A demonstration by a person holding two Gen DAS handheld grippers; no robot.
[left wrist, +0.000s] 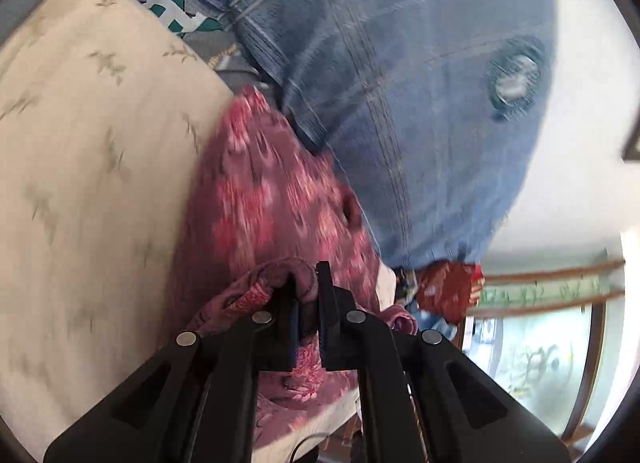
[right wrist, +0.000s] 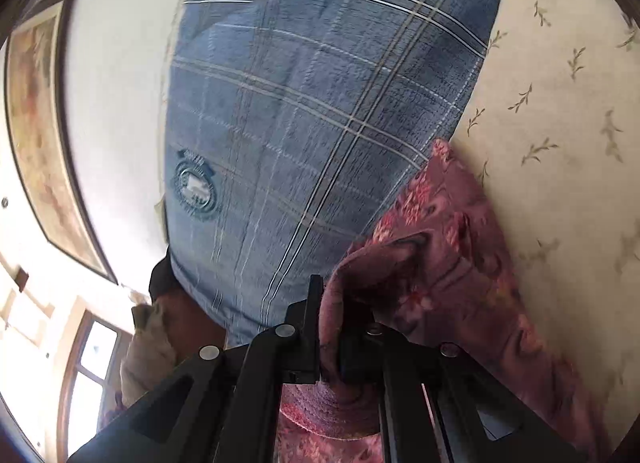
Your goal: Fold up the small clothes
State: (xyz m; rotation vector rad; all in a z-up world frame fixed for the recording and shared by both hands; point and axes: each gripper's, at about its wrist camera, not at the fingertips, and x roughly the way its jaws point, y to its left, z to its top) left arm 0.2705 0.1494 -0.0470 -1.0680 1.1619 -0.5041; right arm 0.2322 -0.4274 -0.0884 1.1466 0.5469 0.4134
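I see my left gripper point(left wrist: 308, 303) and right gripper point(right wrist: 332, 323) each clamped on the pink floral cloth point(left wrist: 260, 191) — blurred. Its far edge hides behind the blue plaid blanket point(right wrist: 312, 103) on the cream sheet point(left wrist: 80, 143).

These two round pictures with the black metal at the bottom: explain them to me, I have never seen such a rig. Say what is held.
No robot is here. A person carries a hand-held pair of tongs in each hand, and a wide-angle camera on each looks forward along its fingers, hence the round, bent pictures. One picture is from the left tongs, the other from the right tongs. Both are shut on the same reddish flowered cloth, each pinching a bunched edge. Beneath it lies a cream sheet with small leaf prints. Behind it is a big blue checked blanket with a round badge. The pictures are blurred.
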